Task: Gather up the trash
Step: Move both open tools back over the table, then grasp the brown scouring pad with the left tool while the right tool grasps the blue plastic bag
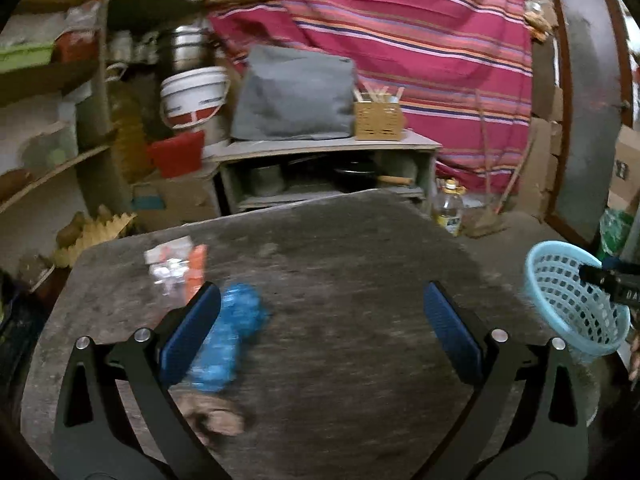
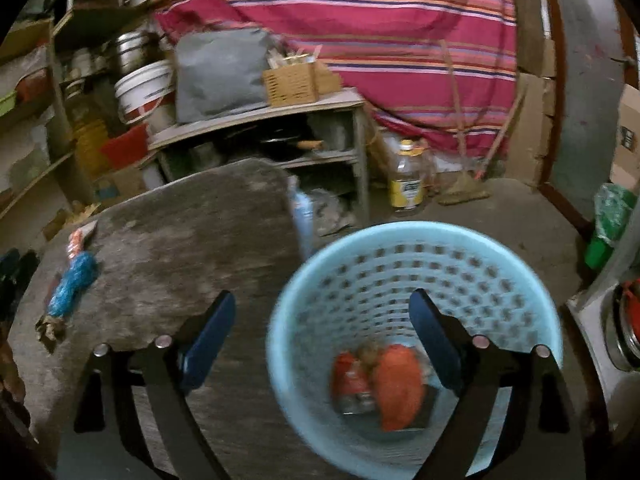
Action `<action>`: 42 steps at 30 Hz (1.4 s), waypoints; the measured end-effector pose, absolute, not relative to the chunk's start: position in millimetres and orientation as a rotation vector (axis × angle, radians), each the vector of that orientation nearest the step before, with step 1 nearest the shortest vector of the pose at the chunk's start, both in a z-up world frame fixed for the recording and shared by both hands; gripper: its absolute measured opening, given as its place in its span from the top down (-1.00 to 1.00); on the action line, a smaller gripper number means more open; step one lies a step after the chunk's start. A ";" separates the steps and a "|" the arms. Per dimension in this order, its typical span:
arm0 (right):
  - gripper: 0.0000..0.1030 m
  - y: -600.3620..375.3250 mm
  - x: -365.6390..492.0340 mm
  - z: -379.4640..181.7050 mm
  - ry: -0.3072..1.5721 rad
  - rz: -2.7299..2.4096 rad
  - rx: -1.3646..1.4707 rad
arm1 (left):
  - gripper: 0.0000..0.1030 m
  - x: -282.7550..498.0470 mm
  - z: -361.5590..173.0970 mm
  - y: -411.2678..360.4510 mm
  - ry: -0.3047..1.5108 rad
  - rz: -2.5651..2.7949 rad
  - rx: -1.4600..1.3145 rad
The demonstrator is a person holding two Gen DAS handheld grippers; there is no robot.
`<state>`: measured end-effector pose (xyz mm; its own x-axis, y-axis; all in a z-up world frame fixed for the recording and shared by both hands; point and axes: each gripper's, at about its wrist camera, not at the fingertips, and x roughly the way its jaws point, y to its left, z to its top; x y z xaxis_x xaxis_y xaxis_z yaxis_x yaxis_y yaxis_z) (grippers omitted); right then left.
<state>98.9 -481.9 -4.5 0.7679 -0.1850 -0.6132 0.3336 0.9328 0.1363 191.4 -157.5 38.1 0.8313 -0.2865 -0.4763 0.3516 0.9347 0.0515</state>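
Blue crumpled plastic wrapper (image 1: 236, 332): lies on the left part of the grey worktop (image 1: 340, 280), blurred, partly behind the left finger of the left gripper (image 1: 320, 332). Seen also from the right wrist view at the worktop's far left edge (image 2: 74, 282).

Orange-and-white packets (image 1: 180, 266): a small blurred cluster just beyond the blue wrapper, toward the worktop's far left corner; exact count cannot be told.

Brown scrap (image 1: 216, 416): on the worktop nearer the camera than the blue wrapper, just beside the left finger's arm.

Pale blue perforated basket (image 2: 400, 280): stands at the right side of the worktop. Contents at its bottom: 1 orange wrapper (image 2: 400, 384), 1 red packet (image 2: 352, 380), and other pieces too blurred to name. In the left wrist view the basket (image 1: 568, 300) shows at the right edge.

Left gripper: hovers above the worktop, jaws wide, nothing between the blue pads (image 1: 452, 336); pointed across the worktop's middle.

Right gripper (image 2: 320, 340): held above the basket's near rim, jaws wide and empty; its right finger overlaps the basket's interior, its left finger is over bare worktop.
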 end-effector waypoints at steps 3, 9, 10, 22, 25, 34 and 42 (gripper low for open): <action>-0.70 -451.3 115.8 -7.1 0.661 -0.267 0.210 | -0.90 203.3 33.7 -125.9 0.479 -0.298 0.125; -0.82 -403.5 145.2 -6.7 0.642 -0.228 0.225 | -0.90 231.1 17.4 -71.9 0.537 -0.226 0.104; -0.82 -396.6 149.7 -7.0 0.639 -0.227 0.224 | -0.90 235.8 14.4 -62.7 0.543 -0.211 0.105; -0.88 -336.1 188.1 -10.1 0.621 -0.209 0.161 | -0.90 272.3 -20.1 -0.8 0.631 -0.171 0.083; -0.88 -330.6 193.7 -10.3 0.628 -0.209 0.162 | -0.90 276.4 -28.6 -1.6 0.654 -0.194 0.095; -0.88 -325.0 209.5 -19.5 0.664 -0.197 0.203 | -0.90 285.0 -45.2 -8.0 0.742 -0.257 0.112; -0.88 -311.8 217.0 -23.6 0.684 -0.186 0.160 | -0.90 281.8 -47.0 -12.0 0.754 -0.276 0.132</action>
<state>217.0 -311.8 -23.6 0.7597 -0.1177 -0.6395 0.2224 0.9712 0.0854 281.8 -12.0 -47.0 0.6949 -0.1993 -0.6909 0.2935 0.9558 0.0195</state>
